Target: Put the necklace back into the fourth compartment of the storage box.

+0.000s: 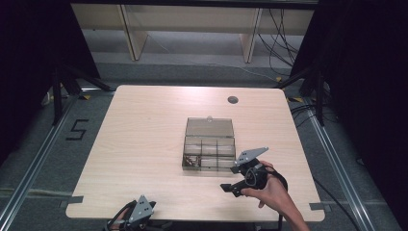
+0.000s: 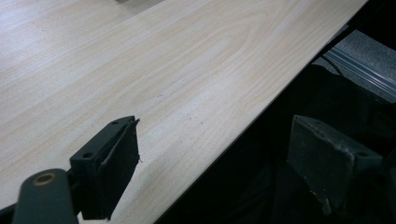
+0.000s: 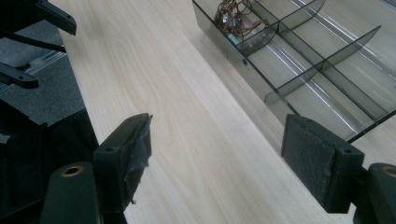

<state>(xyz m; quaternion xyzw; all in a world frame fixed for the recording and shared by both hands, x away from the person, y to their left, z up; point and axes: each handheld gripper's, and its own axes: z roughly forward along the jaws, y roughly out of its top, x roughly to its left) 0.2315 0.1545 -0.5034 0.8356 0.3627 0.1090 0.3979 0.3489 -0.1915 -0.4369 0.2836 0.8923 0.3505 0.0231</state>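
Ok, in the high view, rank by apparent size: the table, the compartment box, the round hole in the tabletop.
1. Table, largest by far.
2. Compartment box, lid open.
3. Round hole, smallest; it lies farther from the camera, but the gap is plain.

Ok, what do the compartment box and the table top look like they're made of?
The compartment box looks like smoky, see-through hard plastic: the wood grain shows through its walls and dividers, and their edges gleam. The table looks like pale wood or wood-look laminate, matte to satin, with a printed-looking grain and soft glare; which of the two I cannot tell.
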